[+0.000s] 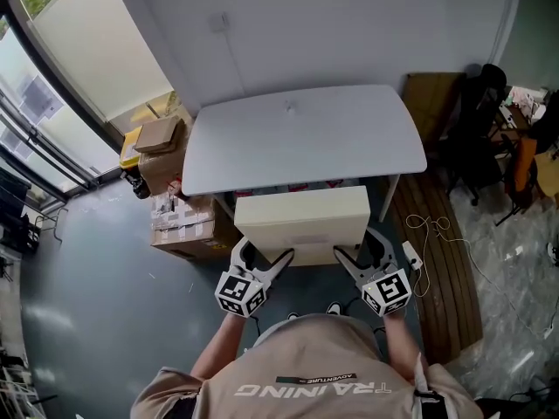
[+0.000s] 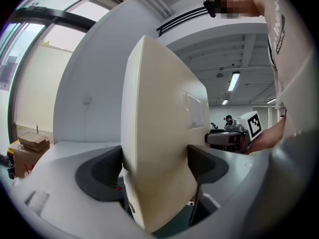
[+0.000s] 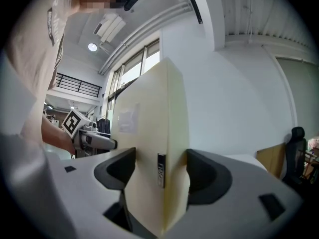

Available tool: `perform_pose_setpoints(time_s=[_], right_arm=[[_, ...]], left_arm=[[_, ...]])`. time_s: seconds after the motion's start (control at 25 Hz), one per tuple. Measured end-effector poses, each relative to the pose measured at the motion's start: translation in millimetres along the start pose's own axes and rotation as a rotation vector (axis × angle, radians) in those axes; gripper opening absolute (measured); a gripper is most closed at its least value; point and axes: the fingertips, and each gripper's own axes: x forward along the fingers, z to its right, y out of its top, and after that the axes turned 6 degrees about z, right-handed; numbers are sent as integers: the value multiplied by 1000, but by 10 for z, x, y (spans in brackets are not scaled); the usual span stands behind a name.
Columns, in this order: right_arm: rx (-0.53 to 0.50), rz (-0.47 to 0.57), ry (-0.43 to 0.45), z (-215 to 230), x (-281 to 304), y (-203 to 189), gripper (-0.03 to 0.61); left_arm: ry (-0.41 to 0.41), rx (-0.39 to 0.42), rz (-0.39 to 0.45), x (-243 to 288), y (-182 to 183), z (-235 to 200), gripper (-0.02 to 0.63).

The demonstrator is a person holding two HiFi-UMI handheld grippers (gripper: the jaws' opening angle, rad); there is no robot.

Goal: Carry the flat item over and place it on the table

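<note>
beige shirt (image 1: 306, 382) at bottom centre. just above: left gripper (image 1: 262, 254) and right gripper (image 1: 362, 250), jaws of each wide and clamped on near edge of flat cream box (image 1: 301, 221). box held at frame centre, against near edge of white table (image 1: 297, 133); contact unclear. cardboard boxes (image 1: 179, 221) on floor, left.

the near edge of the surface (image 1: 297, 133) is covered by the flat item (image 1: 301, 221), and what lies beneath is mostly hidden; only reddish scraps (image 1: 262, 188) are seen, too small to tell. the cardboard boxes (image 1: 179, 225) are partly concealed under the surface's left corner. the print on the dark label (image 3: 160, 170) cannot be read. the person (image 1: 306, 374) is cut off by the head view's bottom edge.
</note>
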Motion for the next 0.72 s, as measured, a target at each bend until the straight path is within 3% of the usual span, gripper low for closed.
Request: perform_pose_setpoints(time_s=[0.44, 0.72], right_arm=[[36, -8, 54, 334, -39, -191, 293], [60, -22, 66, 429, 152, -306, 293]], left_arm=[[47, 4, -27, 271, -151, 110, 394], [61, -29, -59, 386, -245, -64, 394]])
